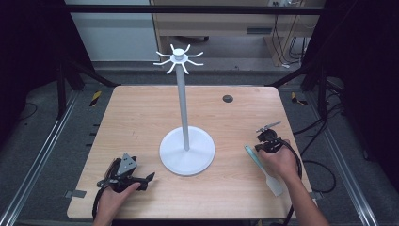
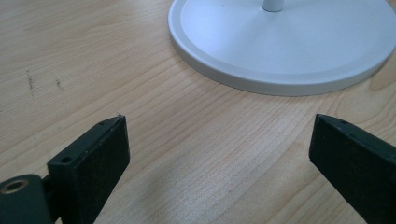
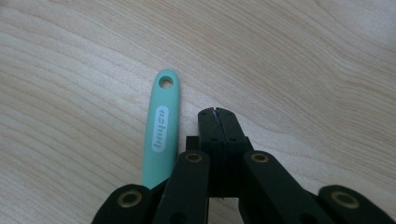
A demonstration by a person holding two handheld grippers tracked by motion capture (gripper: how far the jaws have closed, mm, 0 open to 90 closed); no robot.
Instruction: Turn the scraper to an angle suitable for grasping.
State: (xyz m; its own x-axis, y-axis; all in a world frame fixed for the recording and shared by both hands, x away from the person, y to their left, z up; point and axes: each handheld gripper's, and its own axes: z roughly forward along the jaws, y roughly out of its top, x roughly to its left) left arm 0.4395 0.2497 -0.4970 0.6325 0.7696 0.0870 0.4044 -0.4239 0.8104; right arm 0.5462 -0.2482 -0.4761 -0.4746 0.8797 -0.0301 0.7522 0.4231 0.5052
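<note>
Right gripper (image 3: 217, 112): jaws together, empty, beside spatula (image 3: 161, 128) | Left gripper (image 2: 219, 140): jaws apart, empty | Stand (image 1: 187, 150): 12 o'clock | Risk: spatula likely nudged aside if approached closed.

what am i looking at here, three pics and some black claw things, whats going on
A person sits at a wooden table with a hand-held two-jaw gripper in each hand. The high view looks down from above; the other two pictures come from cameras riding on the grippers. The left gripper has its jaws wide open, pointing at the round base of a white hook stand. The right gripper is shut on nothing, lying beside the mint green handle of a spatula flat on the table. Nothing is held.
</note>
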